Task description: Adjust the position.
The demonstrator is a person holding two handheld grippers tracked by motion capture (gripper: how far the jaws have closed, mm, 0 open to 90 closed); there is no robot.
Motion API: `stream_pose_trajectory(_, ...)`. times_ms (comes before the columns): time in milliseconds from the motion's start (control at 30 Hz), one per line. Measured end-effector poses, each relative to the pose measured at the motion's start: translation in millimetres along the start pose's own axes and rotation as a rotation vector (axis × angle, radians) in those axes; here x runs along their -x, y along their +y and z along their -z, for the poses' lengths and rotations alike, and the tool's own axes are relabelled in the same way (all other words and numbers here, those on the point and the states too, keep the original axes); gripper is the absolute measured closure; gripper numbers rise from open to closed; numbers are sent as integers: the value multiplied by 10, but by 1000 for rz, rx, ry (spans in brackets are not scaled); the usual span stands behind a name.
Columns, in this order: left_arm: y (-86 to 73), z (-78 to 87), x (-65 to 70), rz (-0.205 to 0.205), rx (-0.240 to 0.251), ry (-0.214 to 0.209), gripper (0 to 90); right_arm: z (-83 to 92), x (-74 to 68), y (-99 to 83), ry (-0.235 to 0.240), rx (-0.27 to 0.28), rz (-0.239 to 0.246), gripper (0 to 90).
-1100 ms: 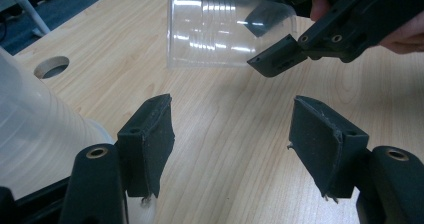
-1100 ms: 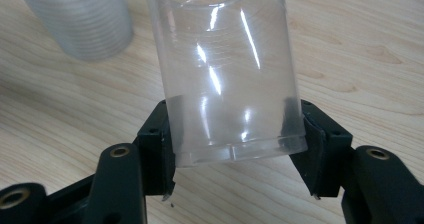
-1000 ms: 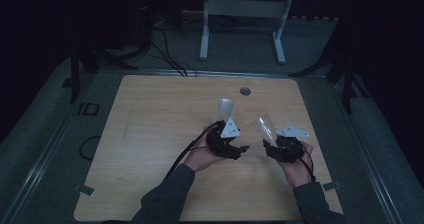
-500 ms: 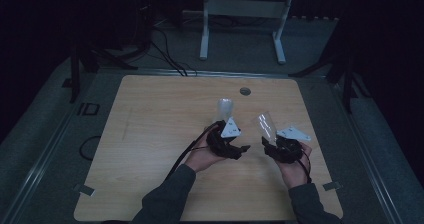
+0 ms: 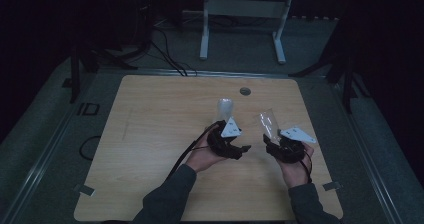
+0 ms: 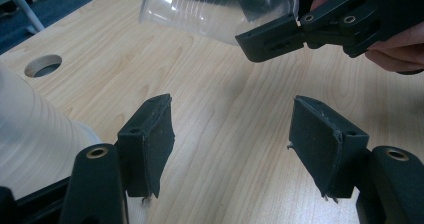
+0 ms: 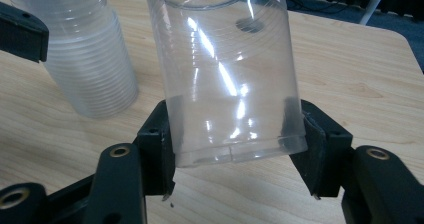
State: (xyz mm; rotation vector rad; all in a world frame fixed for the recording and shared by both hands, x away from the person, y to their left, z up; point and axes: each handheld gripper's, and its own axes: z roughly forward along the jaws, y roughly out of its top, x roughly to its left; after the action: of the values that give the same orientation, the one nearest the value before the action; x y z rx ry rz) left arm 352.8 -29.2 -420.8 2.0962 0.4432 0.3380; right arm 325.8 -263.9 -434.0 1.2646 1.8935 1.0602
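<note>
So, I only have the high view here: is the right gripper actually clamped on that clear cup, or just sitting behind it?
Observer: Clamped. In the right gripper view the right gripper has a pad pressed on each side of the clear cup, near its closed base.
Operator: And the left gripper, anything in it?
Observer: Nothing. In the left gripper view the left gripper has its jaws apart, with only bare table between them.
Operator: Where is the stack, then?
Observer: The stack of cups sits outside the jaw on the left of that view, not between the jaws.
</note>
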Motion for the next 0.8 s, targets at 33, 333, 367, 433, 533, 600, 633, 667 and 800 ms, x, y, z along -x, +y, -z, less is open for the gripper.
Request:
stream_pose_trajectory(33, 0, 0, 1, -1, 0, 1, 336, 1, -2, -2, -1, 5, -1, 421)
stream_pose_trajectory(333, -3, -7, -7, 11, 7, -9, 336, 10, -13, 1, -3, 42, -7, 421)
stream_pose_trajectory(367, -2, -9, -7, 11, 7, -8, 336, 8, -14, 1, -2, 41, -7, 420)
stream_pose_trajectory(433, -1, -10, -8, 13, 7, -8, 336, 2, -18, 1, -3, 43, -6, 421)
stream_pose_trajectory(533, 1, -7, -12, 15, 8, -6, 336, -4, -26, 1, 0, 44, -4, 420)
stream_pose_trajectory(600, 2, -4, -20, 20, 8, -5, 336, -5, -29, 1, 1, 46, -2, 420)
stream_pose_trajectory(633, 2, -5, -21, 27, 11, -5, 336, -5, -30, 2, 1, 47, -2, 420)
stream_pose_trajectory(667, 3, -4, -24, 29, 12, -5, 336, -6, -33, 3, 3, 45, -5, 421)
stream_pose_trajectory(800, 4, 2, -35, 31, 13, -5, 336, -15, -47, -1, 3, 42, 8, 420)
